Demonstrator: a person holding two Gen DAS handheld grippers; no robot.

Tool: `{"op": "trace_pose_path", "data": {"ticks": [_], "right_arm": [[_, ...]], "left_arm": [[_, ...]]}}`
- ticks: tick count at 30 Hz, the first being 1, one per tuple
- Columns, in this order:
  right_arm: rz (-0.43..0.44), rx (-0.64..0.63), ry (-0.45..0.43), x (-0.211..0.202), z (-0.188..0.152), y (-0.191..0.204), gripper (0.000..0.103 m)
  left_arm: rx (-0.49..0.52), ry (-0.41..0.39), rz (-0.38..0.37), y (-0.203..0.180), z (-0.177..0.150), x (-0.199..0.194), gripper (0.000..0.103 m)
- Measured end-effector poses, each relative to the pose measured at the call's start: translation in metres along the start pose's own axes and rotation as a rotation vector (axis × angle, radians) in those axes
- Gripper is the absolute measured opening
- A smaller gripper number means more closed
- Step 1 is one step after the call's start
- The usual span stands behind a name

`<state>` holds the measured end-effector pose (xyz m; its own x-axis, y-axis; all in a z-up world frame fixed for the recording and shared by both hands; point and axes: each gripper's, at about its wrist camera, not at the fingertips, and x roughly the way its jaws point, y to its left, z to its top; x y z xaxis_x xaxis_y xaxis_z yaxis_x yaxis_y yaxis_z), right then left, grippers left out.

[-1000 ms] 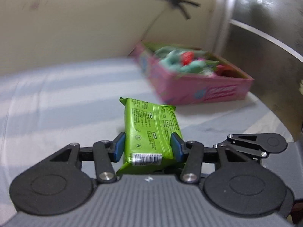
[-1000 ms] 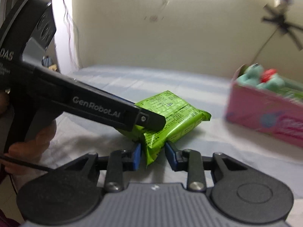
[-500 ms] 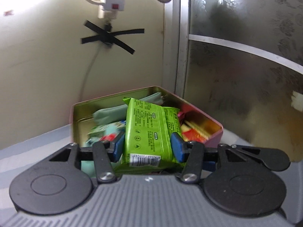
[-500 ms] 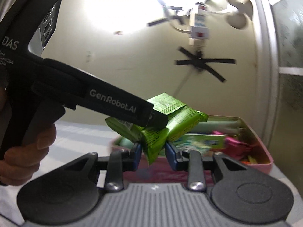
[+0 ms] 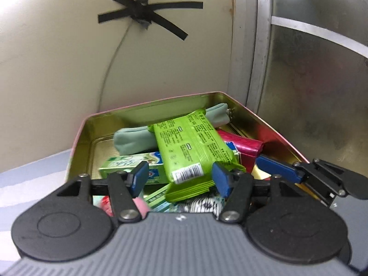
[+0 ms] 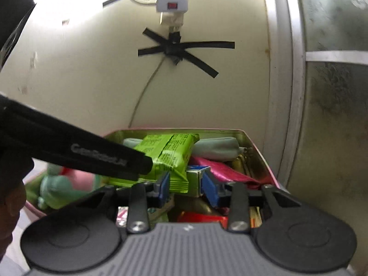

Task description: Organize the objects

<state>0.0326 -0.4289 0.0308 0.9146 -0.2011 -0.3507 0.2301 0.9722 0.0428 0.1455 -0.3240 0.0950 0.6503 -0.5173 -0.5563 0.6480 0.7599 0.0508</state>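
Left gripper [image 6: 76,154], arm lettering: white brand text ran along the black arm, blurred; it appeared to read "GenRobot.AI".
Green packet [image 5: 193,145], printed face: dense rows of small dark print were present but too fine to read.
Green packet, near end: a white barcode label with black bars was shown; its digits could not be made out.
Toothpaste box [image 5: 128,164]: a logo patch sat on the green-and-white face, illegible.
Power strip [image 6: 172,4]: a red switch was visible, bearing no readable marking.
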Motion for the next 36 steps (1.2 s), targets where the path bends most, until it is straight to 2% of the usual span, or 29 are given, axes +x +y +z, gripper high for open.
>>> {"op": "trace_pose_path", "data": {"ticks": [2,10,19,25,31,32,35,36], "right_arm": [[0.005,0.001,-0.010,-0.008,-0.003,0.001,0.036],[0.051,0.083,-0.048,-0.070,-0.018,0.010,0.039],[0.101,0.166,-0.040,-0.126,-0.036,0.035,0.041],[0.126,0.173,-0.044,-0.154,-0.043,0.053,0.043],[0.170,0.177,-0.048,-0.176,-0.054,0.071,0.047],[0.177,0.179,-0.044,-0.178,-0.055,0.073,0.048],[0.189,0.187,-0.032,-0.184,-0.061,0.080,0.048],[0.191,0.191,-0.028,-0.185,-0.062,0.082,0.049]], "left_arm": [[0.023,-0.008,0.045,-0.002,-0.003,-0.012,0.065],[0.052,-0.029,0.125,0.002,-0.021,-0.068,0.066],[0.002,-0.015,0.166,0.026,-0.059,-0.122,0.066],[-0.030,-0.016,0.181,0.039,-0.086,-0.148,0.066],[-0.044,-0.019,0.208,0.047,-0.120,-0.167,0.073],[-0.047,-0.019,0.212,0.048,-0.126,-0.170,0.077],[-0.068,-0.008,0.220,0.055,-0.143,-0.176,0.078],[-0.073,-0.002,0.228,0.057,-0.147,-0.178,0.083]]}}
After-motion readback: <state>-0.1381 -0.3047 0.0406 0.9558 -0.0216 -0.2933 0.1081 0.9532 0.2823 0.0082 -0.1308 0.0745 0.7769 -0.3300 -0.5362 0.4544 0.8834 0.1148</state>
